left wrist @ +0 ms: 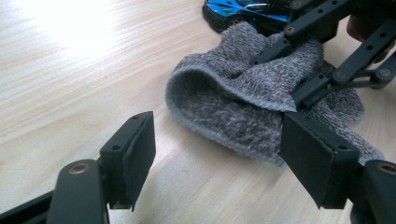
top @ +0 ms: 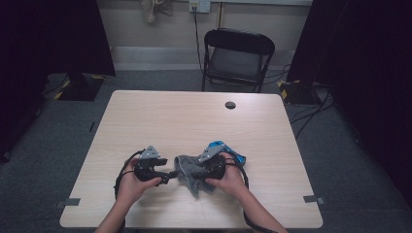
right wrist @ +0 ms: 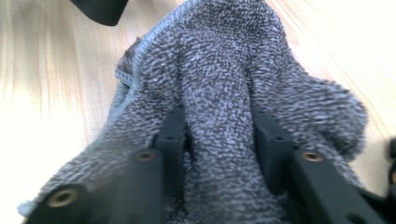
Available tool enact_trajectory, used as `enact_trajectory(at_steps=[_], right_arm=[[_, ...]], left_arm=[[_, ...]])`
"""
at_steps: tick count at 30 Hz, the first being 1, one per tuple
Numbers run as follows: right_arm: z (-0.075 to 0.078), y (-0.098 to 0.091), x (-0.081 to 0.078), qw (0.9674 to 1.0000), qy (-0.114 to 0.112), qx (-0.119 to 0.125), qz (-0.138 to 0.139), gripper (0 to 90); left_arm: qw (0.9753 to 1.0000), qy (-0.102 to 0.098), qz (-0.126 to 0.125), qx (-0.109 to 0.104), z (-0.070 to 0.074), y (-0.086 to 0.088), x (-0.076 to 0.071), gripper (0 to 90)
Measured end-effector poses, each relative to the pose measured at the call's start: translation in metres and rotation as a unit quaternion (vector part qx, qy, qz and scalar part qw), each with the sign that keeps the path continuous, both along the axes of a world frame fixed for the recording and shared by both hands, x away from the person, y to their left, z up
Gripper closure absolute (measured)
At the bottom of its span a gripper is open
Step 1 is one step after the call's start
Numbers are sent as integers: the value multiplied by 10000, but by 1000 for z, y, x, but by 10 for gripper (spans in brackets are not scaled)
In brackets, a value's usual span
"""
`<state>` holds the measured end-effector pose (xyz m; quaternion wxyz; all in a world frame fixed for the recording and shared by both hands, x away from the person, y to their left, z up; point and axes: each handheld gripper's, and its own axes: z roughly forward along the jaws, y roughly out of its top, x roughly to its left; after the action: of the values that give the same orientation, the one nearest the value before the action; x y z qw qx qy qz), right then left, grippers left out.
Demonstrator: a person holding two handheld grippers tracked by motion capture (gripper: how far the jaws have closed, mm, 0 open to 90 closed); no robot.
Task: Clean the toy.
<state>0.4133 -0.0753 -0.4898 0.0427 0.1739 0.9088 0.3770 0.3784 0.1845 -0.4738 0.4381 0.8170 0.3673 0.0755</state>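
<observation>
A crumpled grey fuzzy cloth [top: 187, 174] lies on the wooden table [top: 194, 116] near its front edge. My right gripper [right wrist: 218, 121] is shut on the cloth [right wrist: 224, 56], with a raised ridge of it pinched between the jaws. From the left gripper view, the right gripper [left wrist: 289, 72] bites into the cloth's top fold. My left gripper [left wrist: 217, 135] stands open just short of the cloth's [left wrist: 233, 112] near edge, with its right jaw close to the hem. A blue toy car [top: 221, 147] sits just behind the cloth, partly hidden by the right gripper.
A black folding chair [top: 238, 53] stands beyond the table's far edge. A round cable hole [top: 230, 105] marks the far middle of the tabletop. Cables run over the floor at the right. Bare wood stretches across the table's far half.
</observation>
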Motion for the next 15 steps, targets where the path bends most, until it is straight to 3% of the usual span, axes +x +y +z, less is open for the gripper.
enact_trajectory(at_steps=[1, 4, 10, 12, 15], right_arm=[[2, 0, -2, 9999, 19, -65, -91, 699], [4, 1, -5, 9998, 49, -112, -185, 734], [9, -2, -4, 9990, 186, -49, -416, 750], [15, -7, -3, 9984, 278, 158, -471, 752], [26, -14, -1, 9981, 215, 114, -569, 753]], left_arm=[[10000, -11, 14, -6, 0, 0, 0, 276], [10000, -51, 32, -26, 2, -1, 1, 276], [9999, -122, 55, -66, 5, -2, 3, 270], [9998, -150, 64, -63, 6, -2, 4, 261], [9998, -163, 92, -95, 8, -3, 5, 246]])
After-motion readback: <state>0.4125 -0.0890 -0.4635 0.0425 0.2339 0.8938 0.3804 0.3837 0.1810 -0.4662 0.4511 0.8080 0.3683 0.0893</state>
